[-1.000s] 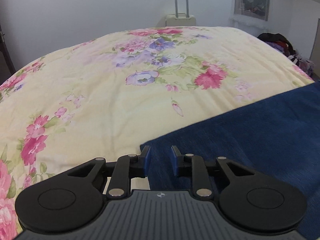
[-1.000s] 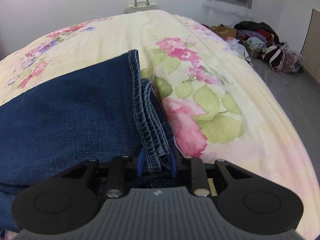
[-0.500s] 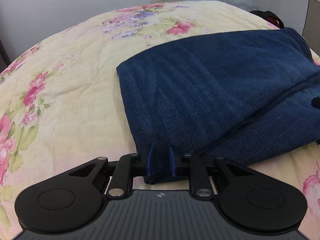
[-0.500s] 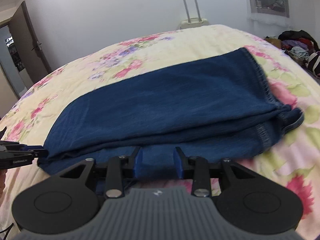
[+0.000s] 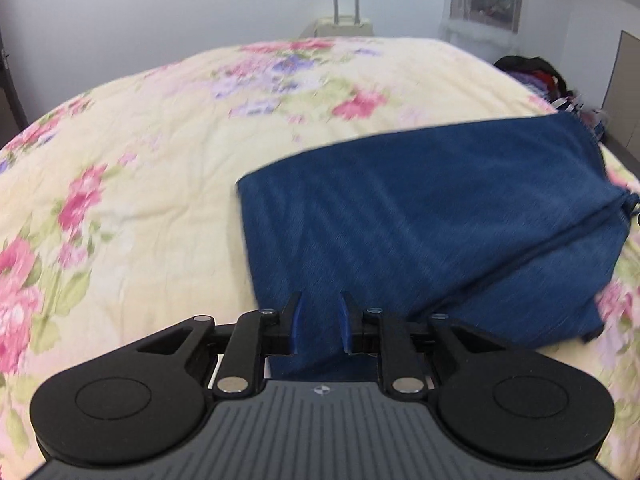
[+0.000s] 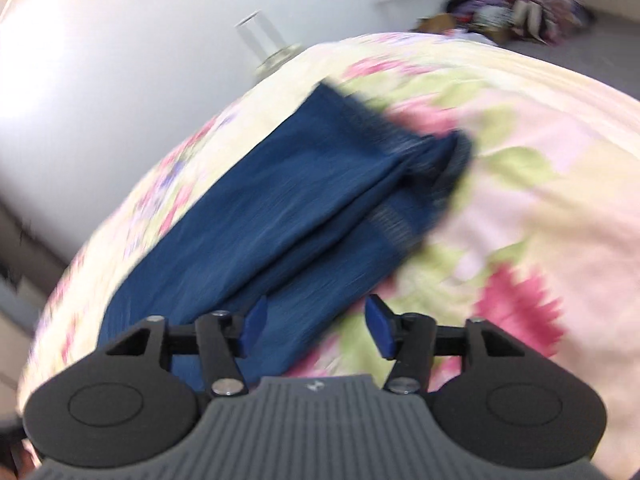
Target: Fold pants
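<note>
The blue denim pants lie folded in layers on the floral bedspread. My left gripper is at their near left corner, its blue pads close together with denim between them. In the blurred right wrist view the pants run away toward their hems. My right gripper is open at the near edge, with denim under the left pad and bedspread under the right pad.
A pale suitcase with a raised handle stands beyond the bed's far edge against the white wall. A pile of clothes lies on the floor at the right; it also shows in the right wrist view.
My right gripper has opened, let go of the denim and swung with a tilt. My left gripper stays on the corner and has drawn back slightly.
</note>
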